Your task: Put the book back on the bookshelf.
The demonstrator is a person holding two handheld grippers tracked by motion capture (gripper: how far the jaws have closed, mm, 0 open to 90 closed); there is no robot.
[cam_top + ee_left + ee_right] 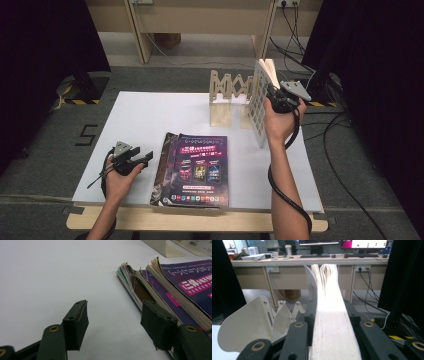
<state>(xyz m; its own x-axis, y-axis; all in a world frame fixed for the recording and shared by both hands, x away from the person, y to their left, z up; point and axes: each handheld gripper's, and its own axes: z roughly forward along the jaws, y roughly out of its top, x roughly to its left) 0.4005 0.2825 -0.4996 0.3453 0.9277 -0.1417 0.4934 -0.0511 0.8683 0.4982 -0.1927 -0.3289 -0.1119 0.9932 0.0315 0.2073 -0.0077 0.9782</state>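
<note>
Two grippers work here. At the upper right of the high view, the right gripper [272, 95] pinches a white book [259, 102] standing on edge beside the wooden rack [227, 92]. At lower left, the left gripper [145, 159] rests spread apart beside the purple magazines [197, 170].

Ahead of the left gripper [146, 159] lies bare white tabletop [145, 115] — open passage toward the far edge. Just to its right the stack of magazines [192, 170] blocks a level sweep. The right gripper [272, 95] has the upright book [260, 102] between its jaws; close on its left stands the folding rack [227, 90] — little room there.
</note>
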